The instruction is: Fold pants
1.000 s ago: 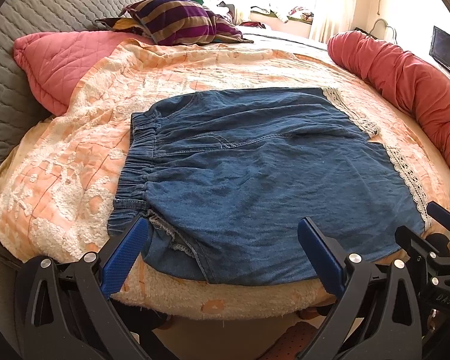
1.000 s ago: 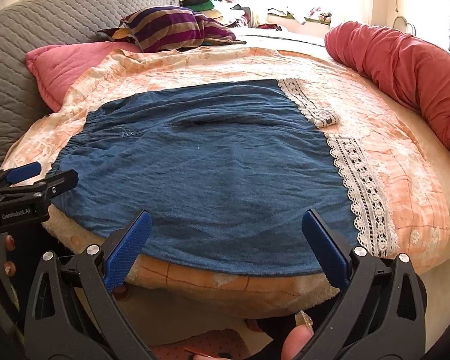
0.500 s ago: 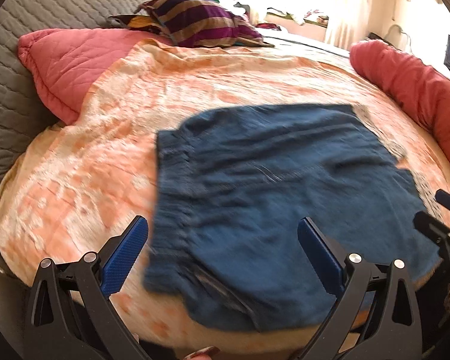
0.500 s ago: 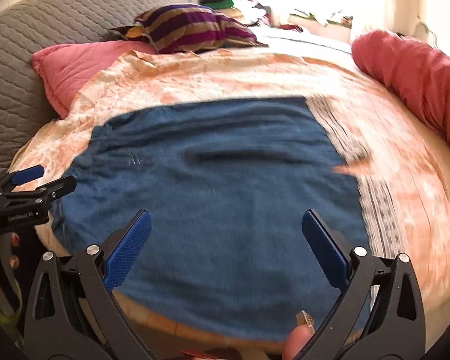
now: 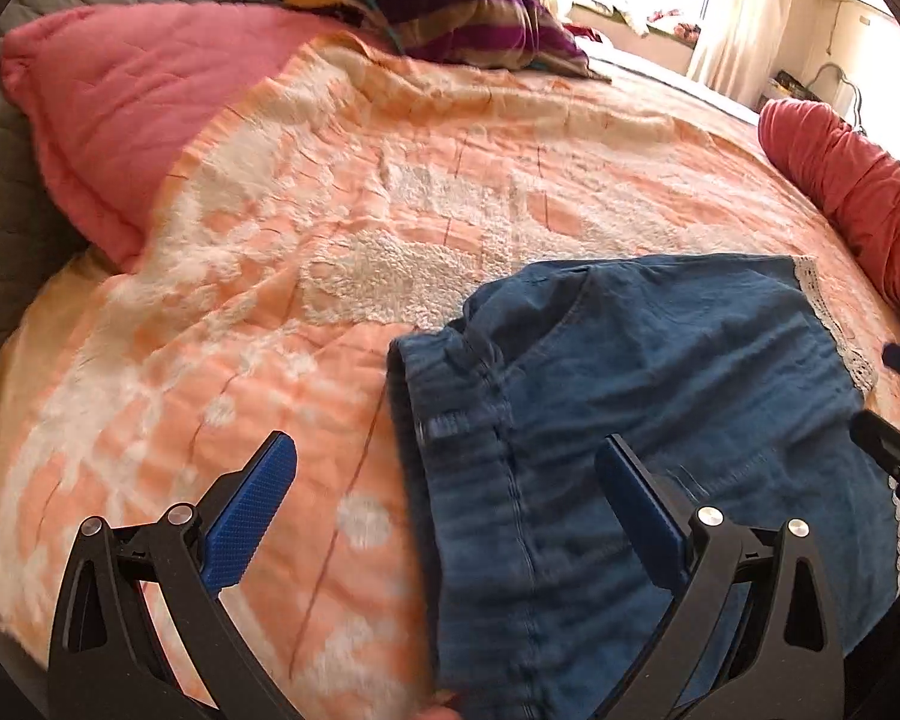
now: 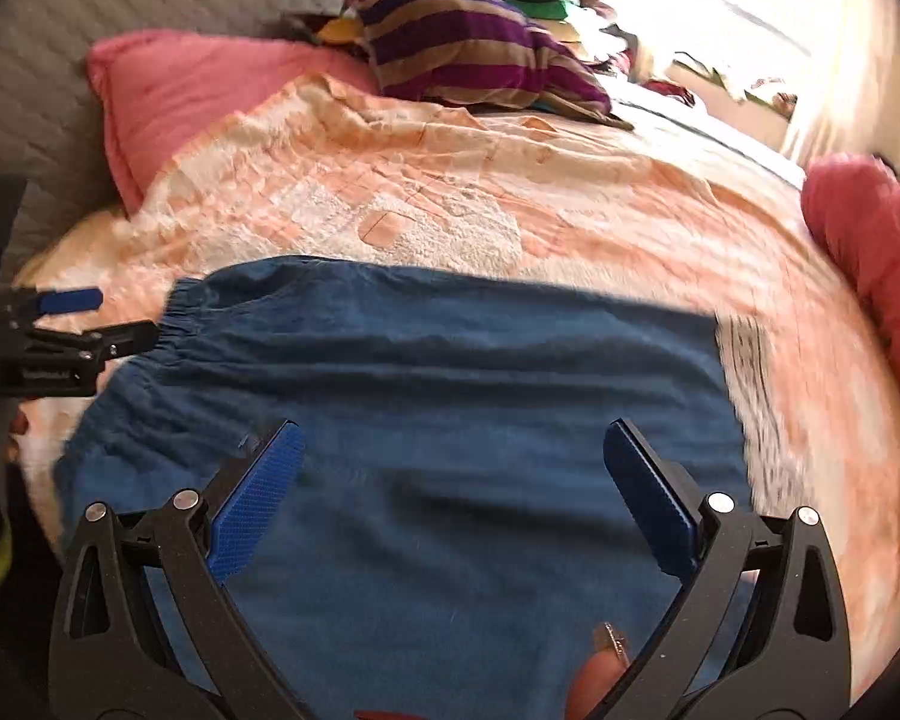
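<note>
Denim pants (image 5: 678, 420) lie flat on the peach bedspread (image 5: 330, 252), long axis running left to right: elastic waistband (image 5: 450, 420) on the left, lace-trimmed hems (image 6: 750, 396) on the right. The left gripper (image 5: 444, 516) hangs over the waistband, jaws spread wide and empty. The right gripper (image 6: 450, 498) hangs over the mid-leg cloth, jaws likewise spread and empty. Judgement: the left is nearer the waist, the right nearer the hems.
</note>
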A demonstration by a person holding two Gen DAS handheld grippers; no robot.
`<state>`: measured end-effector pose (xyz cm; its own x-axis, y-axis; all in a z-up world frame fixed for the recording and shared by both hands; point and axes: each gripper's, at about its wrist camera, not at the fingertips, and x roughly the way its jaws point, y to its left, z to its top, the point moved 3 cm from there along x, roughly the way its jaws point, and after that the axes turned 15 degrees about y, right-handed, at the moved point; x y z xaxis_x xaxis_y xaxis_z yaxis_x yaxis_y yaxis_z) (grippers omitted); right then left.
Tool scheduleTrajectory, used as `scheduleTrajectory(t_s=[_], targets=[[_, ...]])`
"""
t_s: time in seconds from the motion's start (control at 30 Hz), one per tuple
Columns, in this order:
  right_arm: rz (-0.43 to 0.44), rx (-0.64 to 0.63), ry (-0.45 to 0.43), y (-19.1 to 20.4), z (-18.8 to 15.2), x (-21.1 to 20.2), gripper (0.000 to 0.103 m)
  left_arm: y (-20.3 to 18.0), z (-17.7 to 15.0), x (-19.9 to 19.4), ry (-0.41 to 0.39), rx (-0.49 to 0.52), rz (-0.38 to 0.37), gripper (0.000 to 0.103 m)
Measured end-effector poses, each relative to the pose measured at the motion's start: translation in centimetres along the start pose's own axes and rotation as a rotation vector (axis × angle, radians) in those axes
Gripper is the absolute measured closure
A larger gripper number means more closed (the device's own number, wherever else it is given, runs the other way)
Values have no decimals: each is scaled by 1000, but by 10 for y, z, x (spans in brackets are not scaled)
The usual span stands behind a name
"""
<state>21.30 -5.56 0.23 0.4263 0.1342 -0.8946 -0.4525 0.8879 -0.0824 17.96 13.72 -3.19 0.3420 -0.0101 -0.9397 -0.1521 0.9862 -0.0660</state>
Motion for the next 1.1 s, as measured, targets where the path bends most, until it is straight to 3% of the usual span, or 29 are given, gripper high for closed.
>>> scheduleTrajectory(t_s=[0.17,0.27,0.43,0.47,0.5,0.7,0.93,0.97,1.03,1.1], targets=[[-5,-69,46,4,34,35,8,9,30,26,38,13,-12,4],[-61,-126,61,7,51,53,8,14,43,36,25,20,-21,4],[-56,-193,94,10,76,79,8,12,54,55,45,61,9,6],[-51,-205,99,11,81,84,8,11,55,57,46,69,4,10],[-45,-214,109,11,86,89,8,10,57,58,47,79,-6,27],[-33,-279,165,16,106,115,8,-6,61,66,41,177,-17,67],[-79,-446,164,33,117,133,8,-8,52,23,-114,199,-5,72],[-89,-479,156,37,118,133,10,-9,51,18,-127,205,-5,72],[-96,-538,166,45,115,136,25,-10,46,12,-150,215,-7,72],[-83,-568,190,50,113,140,49,-12,45,11,-148,219,-15,72]])
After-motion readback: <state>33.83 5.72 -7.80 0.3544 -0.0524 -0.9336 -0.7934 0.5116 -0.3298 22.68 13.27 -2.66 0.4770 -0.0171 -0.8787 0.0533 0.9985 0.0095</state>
